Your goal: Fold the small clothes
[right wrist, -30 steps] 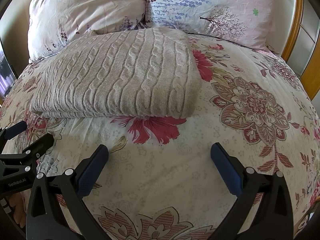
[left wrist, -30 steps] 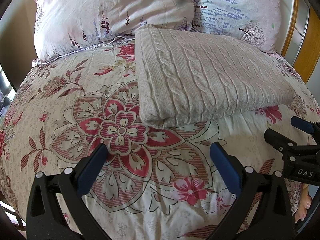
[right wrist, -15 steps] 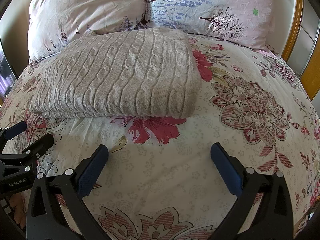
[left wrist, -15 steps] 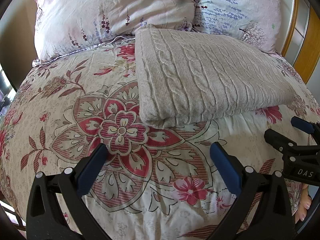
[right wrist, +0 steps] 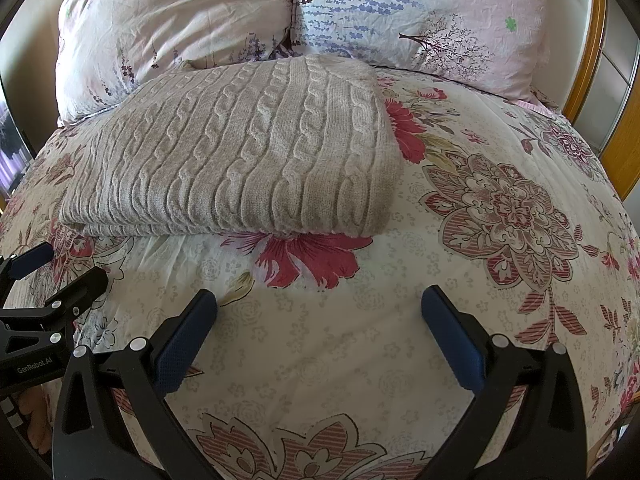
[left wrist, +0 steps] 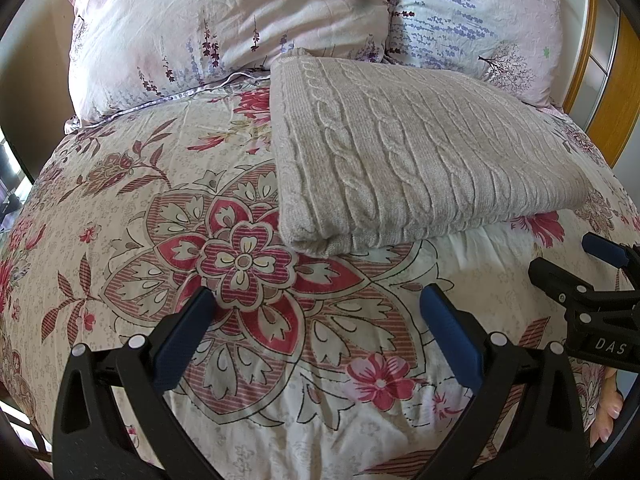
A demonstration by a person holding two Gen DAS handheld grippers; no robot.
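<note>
Left wrist view. The left gripper (left wrist: 316, 320) is shown with its jaws spread wide and nothing between them, held low over the floral duvet (left wrist: 120, 240). A beige cable-knit sweater (left wrist: 408, 148), already folded into a thick rectangle, lies ahead and to the right, its far edge against two pillows (left wrist: 240, 24). A rounded fold forms the near left corner; stacked layer edges are visible along the near side. The long axis is seen running left to right, with the cables running away toward the pillows. The right gripper (left wrist: 560, 264) appears at the right margin.

Right wrist view. The right gripper (right wrist: 318, 320) is likewise held wide apart and empty, short of the sweater (right wrist: 240, 152), which lies ahead and to the left. The left gripper (right wrist: 60, 268) is seen at the left margin. Folding is judged essentially complete, hence both tools stand clear.
</note>
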